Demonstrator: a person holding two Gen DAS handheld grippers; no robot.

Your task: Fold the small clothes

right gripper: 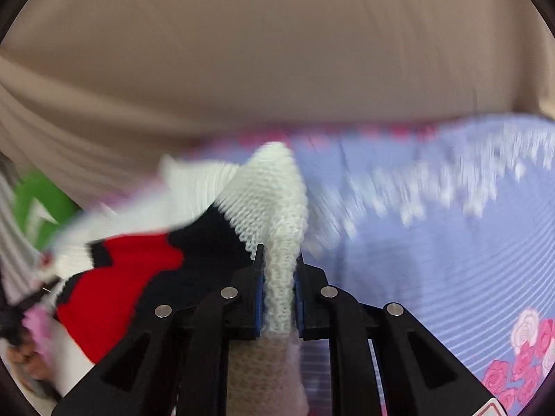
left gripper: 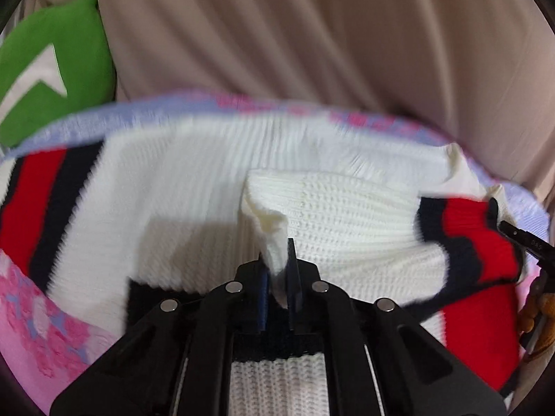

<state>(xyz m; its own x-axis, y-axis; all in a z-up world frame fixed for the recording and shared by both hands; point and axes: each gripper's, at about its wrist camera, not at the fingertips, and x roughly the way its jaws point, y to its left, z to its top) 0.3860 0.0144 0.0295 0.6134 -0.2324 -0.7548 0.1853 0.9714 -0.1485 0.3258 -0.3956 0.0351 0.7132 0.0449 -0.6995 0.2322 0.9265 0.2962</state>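
Left wrist view: the left gripper (left gripper: 279, 270) is clamped on a pinched ridge of white knit belonging to the sweater (left gripper: 194, 187). The sweater lies spread on the bedsheet (left gripper: 52, 322), a pink and lilac floral cloth, with one striped sleeve (left gripper: 478, 242) folded across its body. A green cushion (left gripper: 52, 69) sits beyond the sweater's far left corner, against a beige curtain (left gripper: 312, 34).

Right wrist view: the right gripper (right gripper: 280, 284) is closed on a thick fold of the same white knit, at the sweater's edge beside the red and navy stripes. The fabric bulges up between the pads and fills the gap completely.

Handling, as a judgement:
- The knit appears soft, light and stretchy. It will sag and drape wherever it is unsupported.
- The ribbed surface should give the pads good friction, so slipping is unlikely.
- A single-layer pinch may stretch the knit. Take hold at seams, hems or doubled edges.
- Keep both grips level with each other across the sweater so the fold line runs straight.
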